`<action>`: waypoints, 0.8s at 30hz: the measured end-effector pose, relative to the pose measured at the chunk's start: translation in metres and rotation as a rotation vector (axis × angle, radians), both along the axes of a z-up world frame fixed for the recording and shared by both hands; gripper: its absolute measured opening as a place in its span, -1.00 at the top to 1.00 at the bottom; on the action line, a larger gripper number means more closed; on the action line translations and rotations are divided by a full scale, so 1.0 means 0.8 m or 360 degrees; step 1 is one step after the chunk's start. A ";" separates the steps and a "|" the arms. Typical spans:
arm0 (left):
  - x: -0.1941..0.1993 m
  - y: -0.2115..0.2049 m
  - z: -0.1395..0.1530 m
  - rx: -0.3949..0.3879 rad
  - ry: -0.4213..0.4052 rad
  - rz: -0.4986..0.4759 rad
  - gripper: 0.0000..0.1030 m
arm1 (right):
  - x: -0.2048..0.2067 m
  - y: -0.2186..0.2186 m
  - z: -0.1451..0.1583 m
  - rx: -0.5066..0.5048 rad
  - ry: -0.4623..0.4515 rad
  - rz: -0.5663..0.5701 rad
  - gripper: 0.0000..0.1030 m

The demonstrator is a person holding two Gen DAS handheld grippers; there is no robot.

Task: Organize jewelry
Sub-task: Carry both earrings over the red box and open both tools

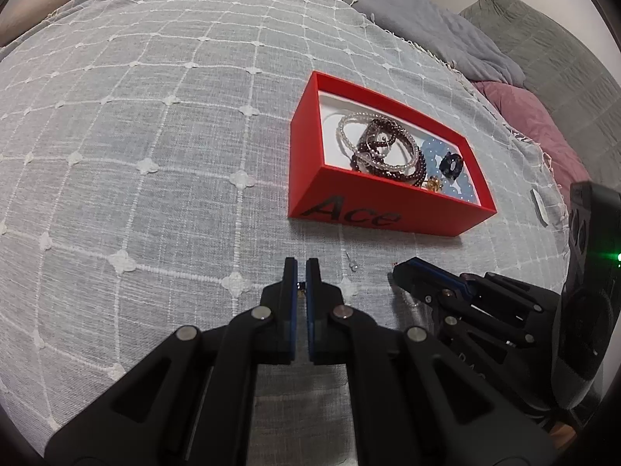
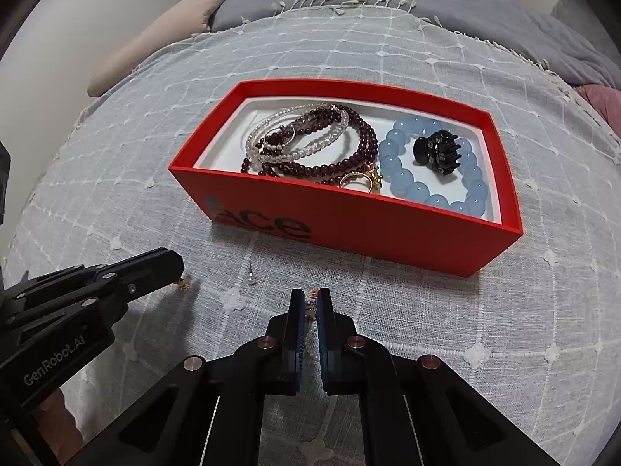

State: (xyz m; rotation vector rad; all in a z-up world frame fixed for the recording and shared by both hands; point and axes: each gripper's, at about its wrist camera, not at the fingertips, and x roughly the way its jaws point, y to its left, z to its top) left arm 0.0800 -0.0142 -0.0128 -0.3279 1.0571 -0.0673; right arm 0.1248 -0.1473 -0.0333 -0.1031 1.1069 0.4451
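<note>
With my left tongs [image 1: 301,272] clenched on a tiny gold piece and my right tongs [image 2: 310,303] clenched on a small pearly earring, I should lift both slowly and release them inside the red cardboard box [image 2: 349,225] just ahead.

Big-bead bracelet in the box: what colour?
Pale translucent blue bracelet, lying in the red box; clearest in the right wrist view.

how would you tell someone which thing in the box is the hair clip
Find the red box marked "Ace" on the grey checked bedspread. In the right wrist view, look to its right end, where a blue bead bracelet lies. The hair clip rests inside that ring: small, black and toothed, the only thing there not beaded.
</note>
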 end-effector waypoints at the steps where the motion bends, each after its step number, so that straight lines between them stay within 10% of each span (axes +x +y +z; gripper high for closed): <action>1: 0.000 0.000 0.001 -0.0004 -0.0003 0.0000 0.91 | -0.001 -0.002 0.002 0.0007 -0.0003 -0.0001 0.88; 24: 0.001 0.002 0.003 -0.0012 -0.0012 -0.0002 0.91 | -0.001 -0.001 -0.002 -0.0021 -0.0037 -0.0020 0.91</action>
